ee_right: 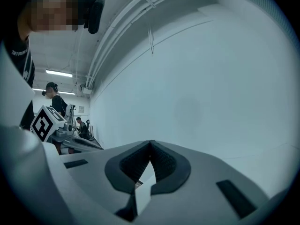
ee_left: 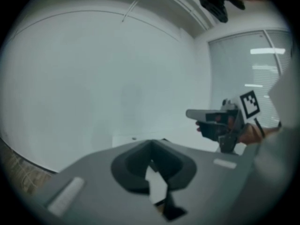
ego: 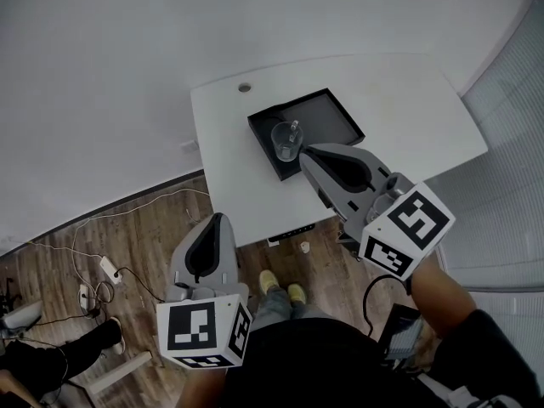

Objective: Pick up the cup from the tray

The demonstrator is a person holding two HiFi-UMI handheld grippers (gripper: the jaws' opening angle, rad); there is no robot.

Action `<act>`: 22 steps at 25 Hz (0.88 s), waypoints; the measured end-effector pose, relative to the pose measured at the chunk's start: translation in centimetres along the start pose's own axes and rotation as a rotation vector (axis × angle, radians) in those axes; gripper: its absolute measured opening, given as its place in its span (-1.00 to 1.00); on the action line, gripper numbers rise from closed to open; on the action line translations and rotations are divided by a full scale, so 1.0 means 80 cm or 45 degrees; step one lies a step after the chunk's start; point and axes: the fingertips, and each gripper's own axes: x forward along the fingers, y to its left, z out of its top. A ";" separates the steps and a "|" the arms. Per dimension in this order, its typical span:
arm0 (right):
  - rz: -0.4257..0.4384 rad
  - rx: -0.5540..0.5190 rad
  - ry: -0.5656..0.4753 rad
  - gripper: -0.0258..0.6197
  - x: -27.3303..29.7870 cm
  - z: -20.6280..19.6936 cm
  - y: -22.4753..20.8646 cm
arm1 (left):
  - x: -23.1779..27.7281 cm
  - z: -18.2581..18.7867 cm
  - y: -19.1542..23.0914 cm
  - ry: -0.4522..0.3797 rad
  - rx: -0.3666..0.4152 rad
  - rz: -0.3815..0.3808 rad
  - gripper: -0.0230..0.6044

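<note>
the surface (ego: 408, 109) is viewed steeply from overhead; both gripper views are levelled at the wall (ee_left: 93, 78); the right gripper (ee_left: 190, 114) is caught in the left one.

text: "the futur…" | on: dark shirt (ee_right: 22, 62) | rest: unreadable

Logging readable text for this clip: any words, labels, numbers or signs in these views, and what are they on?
"THE FUTURE" (rest cut off): white print on the dark shirt, right gripper view's left edge.
Right marker cube and left marker cube: square black-and-white patterns only, no letters.
Wall notice, far back: too small to read.
Cup, tray, table: no text.
</note>
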 end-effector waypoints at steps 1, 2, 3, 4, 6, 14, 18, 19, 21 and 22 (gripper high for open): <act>-0.006 -0.002 0.000 -0.89 0.005 0.001 0.000 | 0.003 0.002 0.005 -0.003 0.002 -0.004 -0.92; -0.010 -0.005 0.001 -0.89 0.010 0.002 0.000 | 0.005 0.004 0.009 -0.007 0.006 -0.005 -0.92; -0.014 -0.008 0.004 -0.89 0.014 0.002 0.000 | 0.007 0.005 0.014 -0.010 0.009 -0.003 -0.92; -0.018 -0.011 0.007 -0.89 0.019 0.002 0.000 | 0.009 0.006 0.019 -0.014 0.012 -0.001 -0.92; -0.025 -0.017 0.011 -0.89 0.028 0.002 -0.002 | 0.015 0.007 0.029 -0.020 0.010 0.005 -0.92; -0.053 -0.047 0.024 -0.89 0.060 0.000 -0.006 | 0.037 0.008 0.062 -0.038 -0.012 -0.007 -0.92; -0.073 -0.064 0.034 -0.89 0.068 0.003 -0.007 | 0.046 0.011 0.076 -0.044 -0.014 -0.021 -0.92; -0.082 -0.067 0.033 -0.89 0.068 0.003 -0.009 | 0.049 0.010 0.078 -0.043 -0.014 -0.024 -0.92; -0.104 -0.062 0.036 -0.89 0.064 -0.001 -0.012 | 0.053 0.005 0.076 -0.033 -0.017 -0.036 -0.92; -0.114 -0.058 0.040 -0.89 0.061 -0.004 -0.015 | 0.055 0.003 0.074 -0.029 -0.016 -0.044 -0.92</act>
